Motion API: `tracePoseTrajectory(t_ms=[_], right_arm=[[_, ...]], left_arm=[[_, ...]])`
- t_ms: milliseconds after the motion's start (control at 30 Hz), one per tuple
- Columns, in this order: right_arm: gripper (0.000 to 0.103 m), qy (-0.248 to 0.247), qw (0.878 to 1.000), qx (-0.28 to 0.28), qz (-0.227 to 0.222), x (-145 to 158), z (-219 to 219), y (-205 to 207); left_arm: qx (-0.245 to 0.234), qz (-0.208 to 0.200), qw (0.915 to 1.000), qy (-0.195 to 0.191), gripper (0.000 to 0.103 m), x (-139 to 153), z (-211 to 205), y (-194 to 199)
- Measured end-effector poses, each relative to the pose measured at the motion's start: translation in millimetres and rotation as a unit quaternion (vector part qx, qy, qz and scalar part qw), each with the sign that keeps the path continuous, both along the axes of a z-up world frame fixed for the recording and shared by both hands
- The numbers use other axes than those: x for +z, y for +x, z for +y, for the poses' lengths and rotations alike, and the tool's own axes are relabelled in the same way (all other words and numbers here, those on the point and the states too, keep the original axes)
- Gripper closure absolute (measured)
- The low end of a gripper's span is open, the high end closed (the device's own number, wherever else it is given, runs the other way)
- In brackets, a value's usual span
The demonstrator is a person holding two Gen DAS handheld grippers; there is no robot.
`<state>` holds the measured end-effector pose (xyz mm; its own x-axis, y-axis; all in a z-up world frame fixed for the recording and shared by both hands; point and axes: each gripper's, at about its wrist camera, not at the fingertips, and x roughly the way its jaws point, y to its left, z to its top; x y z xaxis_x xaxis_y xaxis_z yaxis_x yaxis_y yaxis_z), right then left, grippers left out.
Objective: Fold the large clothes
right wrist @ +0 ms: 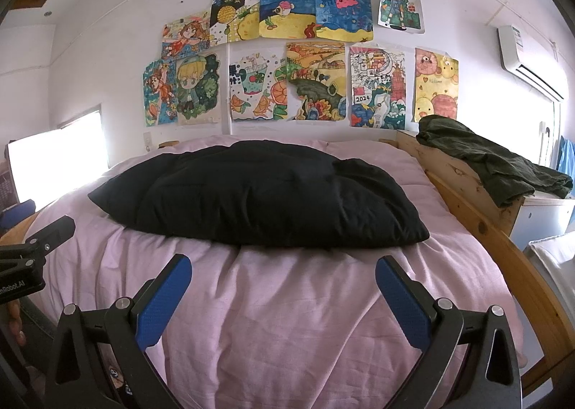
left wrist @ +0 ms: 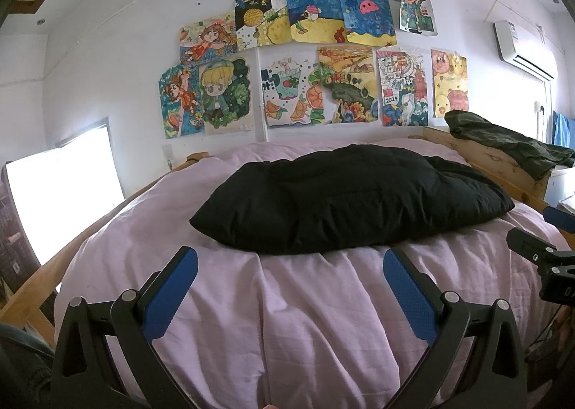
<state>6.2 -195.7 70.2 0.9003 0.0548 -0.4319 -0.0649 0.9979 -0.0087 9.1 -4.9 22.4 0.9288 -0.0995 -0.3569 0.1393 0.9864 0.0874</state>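
A black padded garment (left wrist: 345, 197) lies folded into a thick bundle on the pink bed cover (left wrist: 287, 319); it also shows in the right wrist view (right wrist: 258, 200). My left gripper (left wrist: 290, 260) is open and empty, hovering above the cover just in front of the bundle's near edge. My right gripper (right wrist: 284, 265) is open and empty too, just short of the bundle's near right part. The right gripper's body shows at the right edge of the left wrist view (left wrist: 542, 258), and the left gripper's body at the left edge of the right wrist view (right wrist: 32, 247).
A dark green garment (right wrist: 485, 157) lies on the wooden bed frame (right wrist: 503, 247) at the right. Children's drawings (left wrist: 312, 60) cover the wall behind the bed. An air conditioner (right wrist: 528, 60) hangs at the upper right. A bright window (left wrist: 61, 193) is at the left.
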Motion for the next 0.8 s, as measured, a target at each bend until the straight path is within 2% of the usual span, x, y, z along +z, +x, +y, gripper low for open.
tracePoseTrajectory(t_ms=[800], right_arm=[[0.0, 0.0, 1.0, 0.002, -0.001, 0.4, -1.7, -0.4]], left_arm=[[0.001, -0.001, 1.0, 0.003, 0.002, -1.0, 1.7, -0.1]])
